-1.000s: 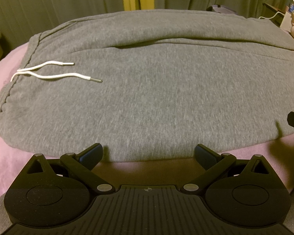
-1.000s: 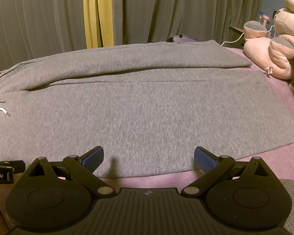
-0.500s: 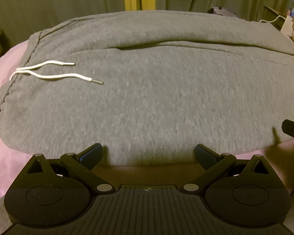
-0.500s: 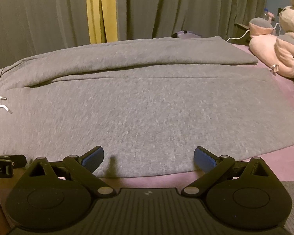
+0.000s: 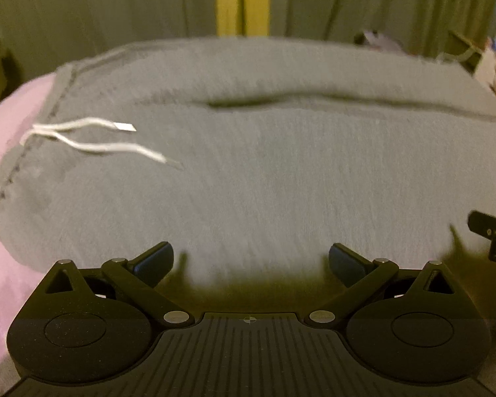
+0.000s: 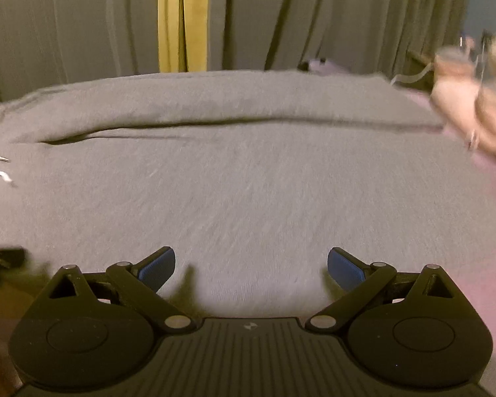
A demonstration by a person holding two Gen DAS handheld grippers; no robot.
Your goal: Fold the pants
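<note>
Grey sweatpants (image 5: pixel 264 172) lie flat on a pink bed, waistband at the left with two white drawstrings (image 5: pixel 92 139), legs running right; one leg lies behind the other. They also fill the right wrist view (image 6: pixel 248 182). My left gripper (image 5: pixel 251 263) is open and empty, its fingertips over the near edge of the pants close to the waist end. My right gripper (image 6: pixel 251 264) is open and empty over the near edge further along the legs. Its tip shows at the right of the left wrist view (image 5: pixel 489 231). Both views are motion-blurred.
The pink bedsheet (image 5: pixel 13 122) shows past the waistband and along the near edge. Pink plush toys (image 6: pixel 473 112) sit at the far right by the leg ends. Grey-green curtains with a yellow strip (image 6: pixel 182 20) hang behind the bed.
Both grippers have moved forward and down over the near edge of the pants, which now reach between the fingertips. Jaws stay wide open. The pants have not moved.
</note>
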